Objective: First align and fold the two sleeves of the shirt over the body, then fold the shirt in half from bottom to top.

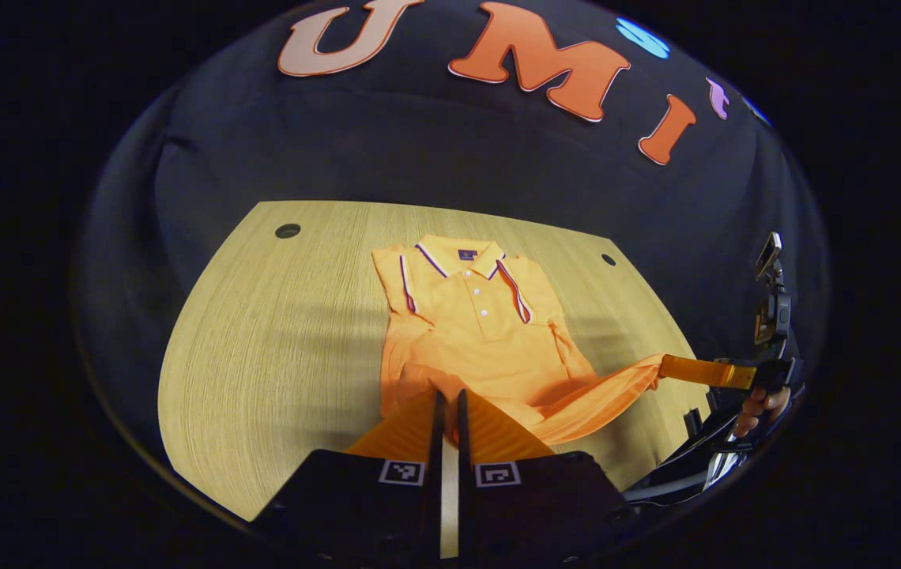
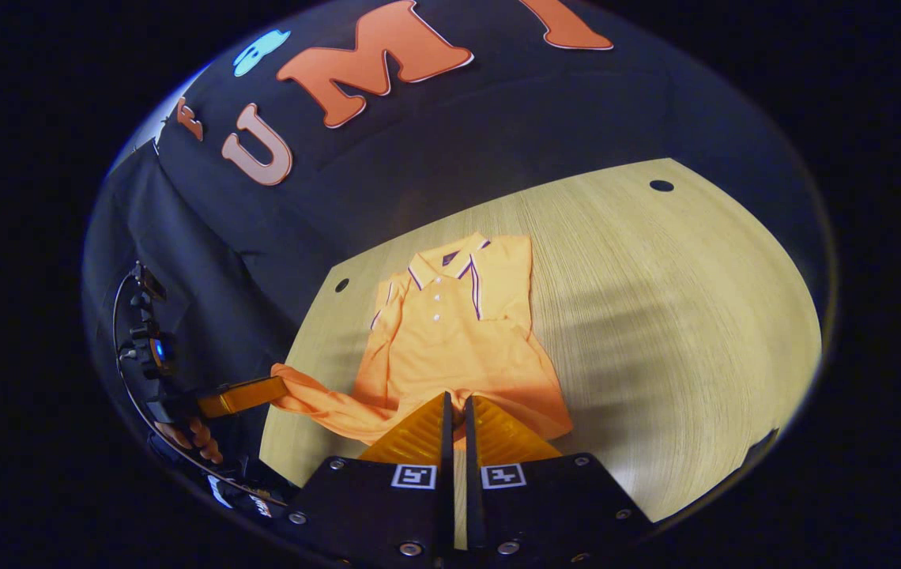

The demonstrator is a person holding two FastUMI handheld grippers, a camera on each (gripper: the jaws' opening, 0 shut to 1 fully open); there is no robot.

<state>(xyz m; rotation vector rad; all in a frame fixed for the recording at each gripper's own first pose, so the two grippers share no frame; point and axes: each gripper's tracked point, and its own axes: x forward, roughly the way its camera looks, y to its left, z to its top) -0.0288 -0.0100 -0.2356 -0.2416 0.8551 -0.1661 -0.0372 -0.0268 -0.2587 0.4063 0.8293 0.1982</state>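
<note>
We hold the shirt [image 1: 470, 316] by its bottom hem, collar pointing away from us, on the worktop [image 1: 277, 340]. Both sleeves lie folded over the body, so we judge the step in hand to be the bottom-to-top fold.

The left gripper [image 1: 450, 411] has its fingers closed to a thin gap on the hem at one lower corner. The right gripper [image 2: 454, 419] is closed the same way on the other lower corner.

To do this step well, we lift both corners to equal height, keep the hem taut between the grippers, carry it toward the collar, and lay it down square so the edges line up.

The left gripper view shows the right gripper [image 1: 691, 370] from the side, with the hem stretched up off the worktop toward it and a hand [image 1: 763, 407] behind. The right gripper view gives the mirrored picture: the left gripper [image 2: 249, 397] pinching a lifted corner.
</note>
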